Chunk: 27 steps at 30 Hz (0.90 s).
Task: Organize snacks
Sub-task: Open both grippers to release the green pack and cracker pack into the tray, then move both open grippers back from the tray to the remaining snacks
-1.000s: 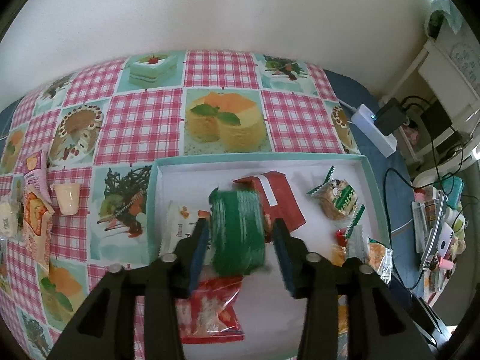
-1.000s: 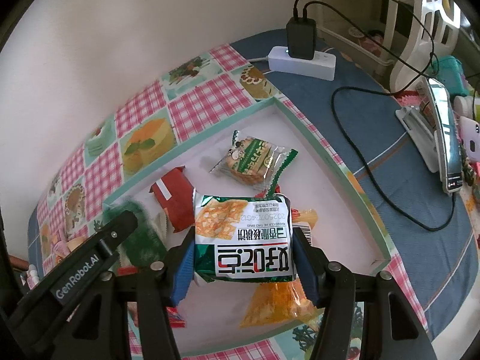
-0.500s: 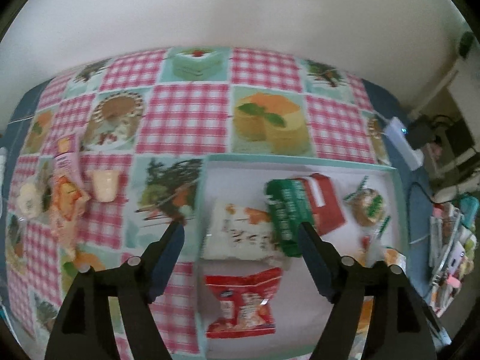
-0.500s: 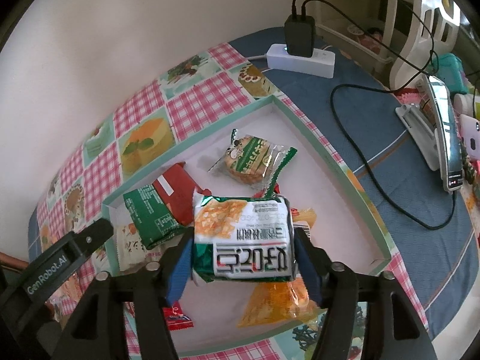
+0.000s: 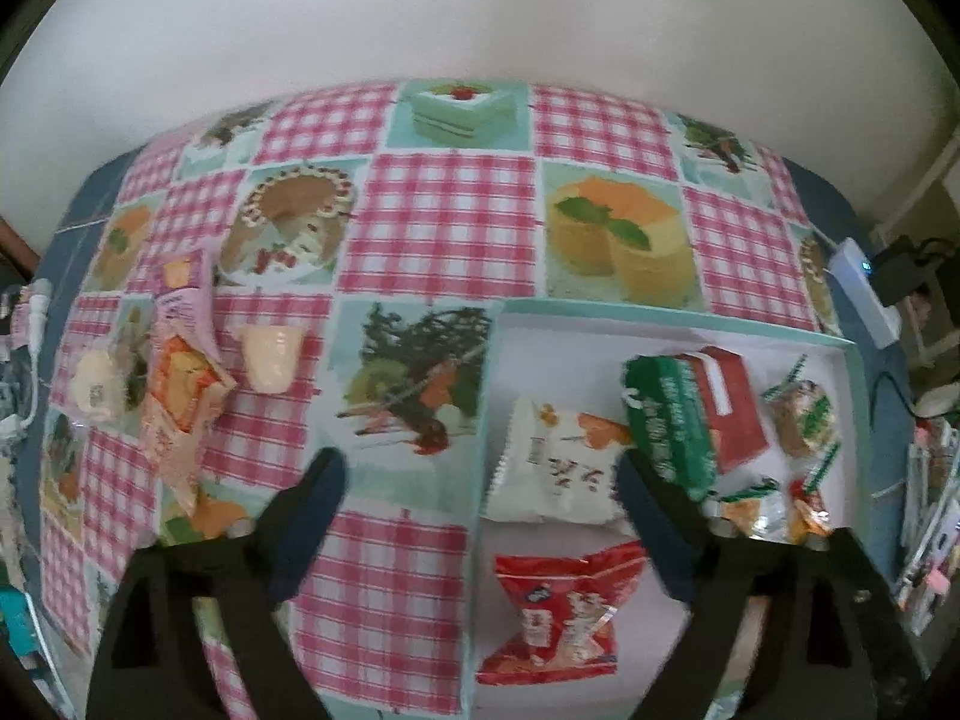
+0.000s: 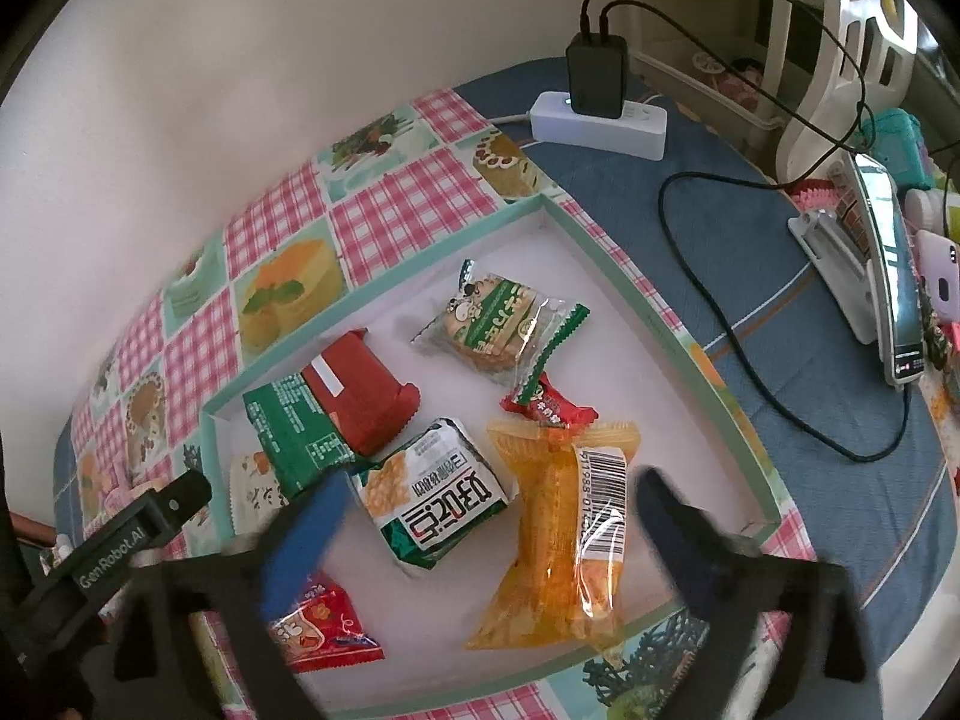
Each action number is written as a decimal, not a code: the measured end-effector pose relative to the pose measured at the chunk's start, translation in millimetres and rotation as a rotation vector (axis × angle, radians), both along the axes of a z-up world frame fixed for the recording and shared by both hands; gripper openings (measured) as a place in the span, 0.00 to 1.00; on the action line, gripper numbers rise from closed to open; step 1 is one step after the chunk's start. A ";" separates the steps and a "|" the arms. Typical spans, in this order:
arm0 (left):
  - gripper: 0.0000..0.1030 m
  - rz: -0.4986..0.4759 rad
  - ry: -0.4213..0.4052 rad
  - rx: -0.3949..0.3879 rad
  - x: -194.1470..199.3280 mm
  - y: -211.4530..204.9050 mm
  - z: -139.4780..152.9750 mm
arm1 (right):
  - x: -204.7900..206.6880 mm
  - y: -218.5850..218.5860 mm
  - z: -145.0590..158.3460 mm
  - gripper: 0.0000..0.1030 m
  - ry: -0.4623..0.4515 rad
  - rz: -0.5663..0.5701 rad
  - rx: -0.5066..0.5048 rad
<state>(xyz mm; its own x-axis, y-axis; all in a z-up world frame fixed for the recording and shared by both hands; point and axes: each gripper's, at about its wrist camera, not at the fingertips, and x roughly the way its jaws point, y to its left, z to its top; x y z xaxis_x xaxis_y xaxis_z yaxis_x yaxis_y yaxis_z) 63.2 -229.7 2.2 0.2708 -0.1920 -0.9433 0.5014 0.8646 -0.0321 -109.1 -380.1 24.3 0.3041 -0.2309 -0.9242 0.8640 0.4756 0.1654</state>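
A white tray with a teal rim (image 5: 660, 315) (image 6: 690, 354) holds several snacks. In it, a green packet (image 5: 666, 414) leans on a red one (image 5: 732, 408), beside a white packet (image 5: 558, 468). My left gripper (image 5: 477, 468) hangs over the tray's left rim, jaws opening, gripping nothing. My right gripper (image 6: 492, 486) is also opening. The green-and-white packet (image 6: 432, 492) lies loose on the tray floor between its fingers, next to an orange bag (image 6: 558, 540). On the cloth to the left of the tray lie pink and orange packets (image 5: 180, 372) and a jelly cup (image 5: 270, 354).
A white power strip with a black charger (image 6: 600, 120) sits on the blue cloth beyond the tray. Black cables (image 6: 720, 312) trail past its right side to a phone on a stand (image 6: 888, 276). A pale wall backs the table.
The left gripper let go of the green packet in the tray, widened and shifted left. The right gripper spread and the green-and-white packet dropped from it onto the tray floor.
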 end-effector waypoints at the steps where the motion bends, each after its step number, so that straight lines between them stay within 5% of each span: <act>1: 0.97 0.002 -0.005 0.004 0.7 1.3 -0.3 | -0.8 0.1 1.0 1.00 -0.006 -0.003 -0.003; 15: 0.97 0.046 0.023 0.024 8.9 26.3 -6.8 | -4.7 -0.6 1.7 1.00 0.000 -0.027 0.009; 27: 0.97 0.130 -0.009 0.005 27.2 76.0 18.4 | 9.4 11.3 9.3 1.00 0.000 0.022 -0.011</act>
<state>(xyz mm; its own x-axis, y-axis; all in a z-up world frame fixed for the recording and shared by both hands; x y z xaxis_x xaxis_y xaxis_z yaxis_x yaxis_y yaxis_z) 90.4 -153.7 20.6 0.3019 -0.1495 -0.9415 0.3852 0.9225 -0.0230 -99.8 -368.8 33.6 0.3095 -0.2341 -0.9216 0.8531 0.4965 0.1604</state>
